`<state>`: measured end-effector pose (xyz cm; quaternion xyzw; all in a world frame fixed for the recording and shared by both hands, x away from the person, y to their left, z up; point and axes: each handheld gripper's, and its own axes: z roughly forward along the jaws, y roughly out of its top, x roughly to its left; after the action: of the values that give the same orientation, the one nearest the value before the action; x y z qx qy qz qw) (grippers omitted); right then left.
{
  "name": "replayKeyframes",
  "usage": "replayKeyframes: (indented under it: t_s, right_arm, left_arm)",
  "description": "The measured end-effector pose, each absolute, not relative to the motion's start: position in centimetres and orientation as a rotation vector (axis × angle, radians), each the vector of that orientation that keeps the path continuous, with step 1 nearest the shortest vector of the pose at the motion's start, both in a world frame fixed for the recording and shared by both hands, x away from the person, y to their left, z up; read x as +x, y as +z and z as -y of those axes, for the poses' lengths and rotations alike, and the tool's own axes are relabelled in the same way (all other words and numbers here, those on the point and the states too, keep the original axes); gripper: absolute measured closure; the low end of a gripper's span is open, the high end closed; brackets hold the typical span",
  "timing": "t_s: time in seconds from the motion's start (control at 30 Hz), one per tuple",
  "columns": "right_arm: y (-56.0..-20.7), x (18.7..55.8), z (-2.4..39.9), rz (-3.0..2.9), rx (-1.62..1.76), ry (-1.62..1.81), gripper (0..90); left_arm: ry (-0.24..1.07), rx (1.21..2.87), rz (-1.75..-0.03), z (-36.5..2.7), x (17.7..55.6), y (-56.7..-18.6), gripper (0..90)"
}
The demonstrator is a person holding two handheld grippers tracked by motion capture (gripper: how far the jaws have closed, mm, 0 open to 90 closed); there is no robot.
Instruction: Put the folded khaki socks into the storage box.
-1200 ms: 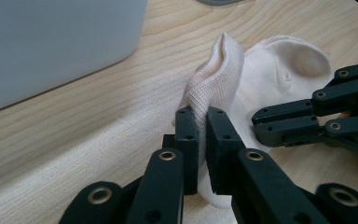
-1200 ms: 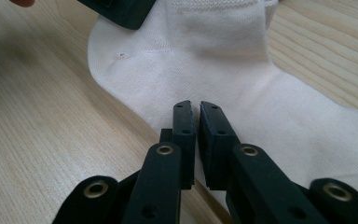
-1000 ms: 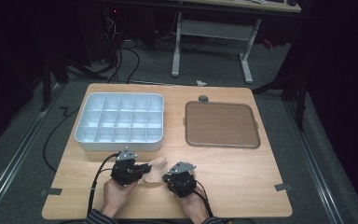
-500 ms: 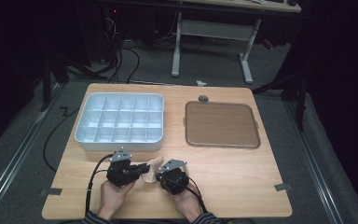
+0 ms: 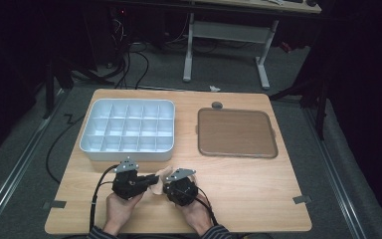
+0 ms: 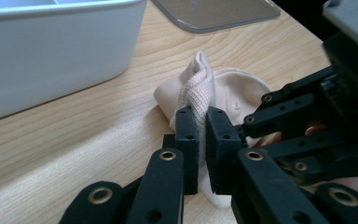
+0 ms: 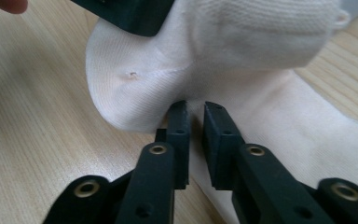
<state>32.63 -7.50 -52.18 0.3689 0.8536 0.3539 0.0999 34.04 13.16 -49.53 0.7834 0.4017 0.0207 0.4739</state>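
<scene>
At the near edge of the wooden table (image 5: 258,189), just in front of the white compartment tray (image 5: 128,130), a cream sock (image 5: 160,179) lies between the two hand-held tools, with the brown flat tray (image 5: 236,133) well apart to the right. Starting on the left, the left gripper (image 6: 201,128) has its jaws clamped together on the sock's ribbed cuff, which rises as a pinched fold from between the pads while the rest of the fabric spreads away beyond the tips. Past that fold, the sock runs rightward towards the other tool, so its long axis lies roughly along the line joining the two hands. On the right, the right gripper (image 7: 196,116) has its jaws a narrow gap apart, having just been opening; the tips touch the smooth fabric near the heel, and a thin bit of cloth seems to sit in the gap, though no firm pinch shows. Both tools are equally close to the sock, so I judge that the next move depends on the right gripper finding a grip further along the foot.
</scene>
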Motion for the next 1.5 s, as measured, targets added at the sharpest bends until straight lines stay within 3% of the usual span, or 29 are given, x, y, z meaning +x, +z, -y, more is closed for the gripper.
replayKeyframes:
  t_s: [0.33,0.57,1.5]
  right_arm:
    - [-49.6,31.8,11.2,-2.341,1.146,1.082,71.1]
    - [-49.9,32.0,14.4,-2.233,1.264,1.028,63.7]
    - [-52.4,32.9,13.4,-2.316,1.269,0.942,69.6]
  left_arm:
    - [0.053,1.923,-1.008,-13.6,34.1,-49.5,85.0]
    - [0.056,1.925,-1.012,-13.5,34.1,-49.5,85.0]
    - [0.051,1.935,-0.988,-12.5,34.1,-49.0,85.0]
